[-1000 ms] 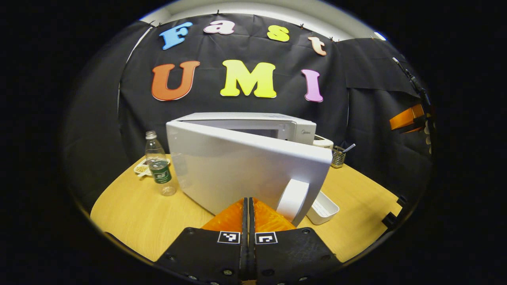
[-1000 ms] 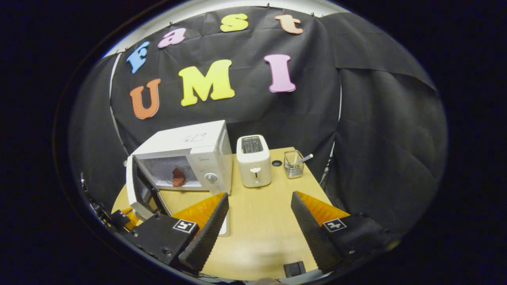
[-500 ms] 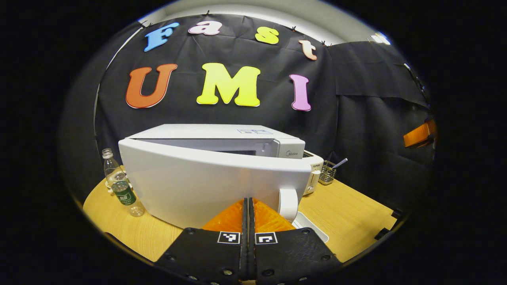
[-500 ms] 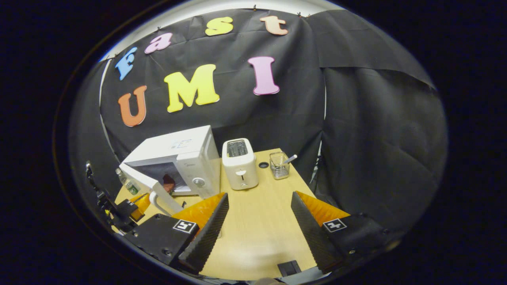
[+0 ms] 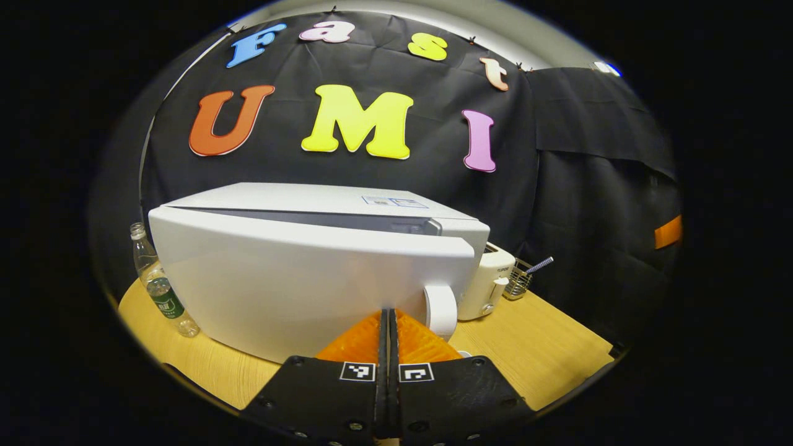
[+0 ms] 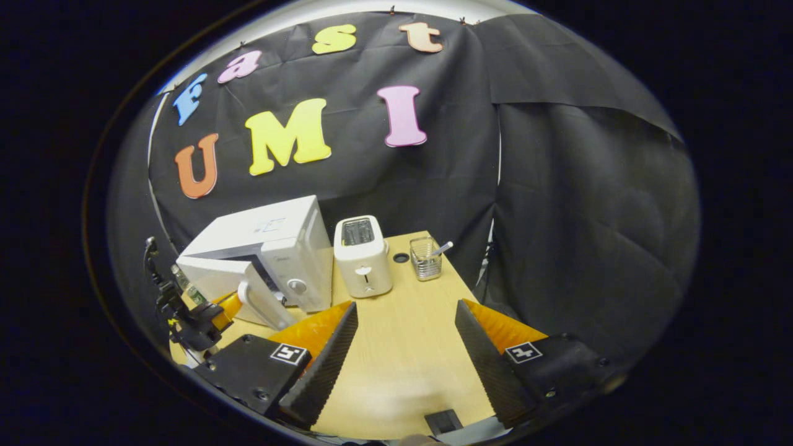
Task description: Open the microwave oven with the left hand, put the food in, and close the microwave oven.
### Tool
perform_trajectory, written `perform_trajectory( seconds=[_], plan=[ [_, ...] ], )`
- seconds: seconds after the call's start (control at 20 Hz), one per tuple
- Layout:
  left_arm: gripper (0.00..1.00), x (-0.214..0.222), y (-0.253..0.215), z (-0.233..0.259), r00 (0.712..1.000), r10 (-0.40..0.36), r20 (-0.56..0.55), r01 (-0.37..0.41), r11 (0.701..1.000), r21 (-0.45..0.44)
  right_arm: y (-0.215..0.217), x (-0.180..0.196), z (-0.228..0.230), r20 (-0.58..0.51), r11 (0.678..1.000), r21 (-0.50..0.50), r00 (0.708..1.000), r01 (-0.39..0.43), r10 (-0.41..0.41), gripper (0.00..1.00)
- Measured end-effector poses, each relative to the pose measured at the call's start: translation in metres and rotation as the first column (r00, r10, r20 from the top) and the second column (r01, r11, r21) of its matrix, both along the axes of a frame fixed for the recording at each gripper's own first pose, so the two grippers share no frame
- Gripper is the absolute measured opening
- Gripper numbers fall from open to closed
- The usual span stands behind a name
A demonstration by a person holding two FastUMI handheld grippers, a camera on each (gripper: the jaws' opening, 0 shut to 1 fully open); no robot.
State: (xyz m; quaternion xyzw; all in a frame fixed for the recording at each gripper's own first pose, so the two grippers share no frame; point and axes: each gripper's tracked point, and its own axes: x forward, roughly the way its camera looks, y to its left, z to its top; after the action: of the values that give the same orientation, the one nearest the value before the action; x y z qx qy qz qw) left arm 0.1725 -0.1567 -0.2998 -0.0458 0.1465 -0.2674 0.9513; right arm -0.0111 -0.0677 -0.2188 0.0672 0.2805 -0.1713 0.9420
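The left tongs, closed on nothing, press their tips flat to the door to swing it closed, while the right tongs hang open, empty, above the bench, clear of the microwave.

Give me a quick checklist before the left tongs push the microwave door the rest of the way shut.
1. Door nearly closed, a narrow gap left at the top: ok.
2. Left tongs shut, tips at the door face beside the handle: ok.
3. Food inside the microwave: cannot tell, door hides the cavity.
4. Right tongs open, held apart from the door: ok.
5. Toaster and bottle outside the door's swing: ok.
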Motion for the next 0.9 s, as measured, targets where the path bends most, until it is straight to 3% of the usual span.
perform_trajectory(
  seconds=[0.4,0.7,0.9],
  plan=[
    [0.00,0.037,-0.013,0.002,0.999,0.054,0.008,-0.054,0.998,0.025,-0.002,0.015,0.002,-0.017,1.000,-0.013,1.000,-0.013,0.013,1.00],
    [0.00,0.039,-0.019,0.001,0.998,0.056,0.009,-0.056,0.998,0.007,-0.001,0.018,-0.004,-0.024,1.000,0.007,1.000,-0.014,0.014,1.00],
    [0.00,0.042,-0.019,0.001,0.997,0.079,0.014,-0.079,0.996,0.041,0.005,0.018,-0.003,-0.030,1.000,0.012,0.999,-0.028,0.029,1.00]
  ],
)
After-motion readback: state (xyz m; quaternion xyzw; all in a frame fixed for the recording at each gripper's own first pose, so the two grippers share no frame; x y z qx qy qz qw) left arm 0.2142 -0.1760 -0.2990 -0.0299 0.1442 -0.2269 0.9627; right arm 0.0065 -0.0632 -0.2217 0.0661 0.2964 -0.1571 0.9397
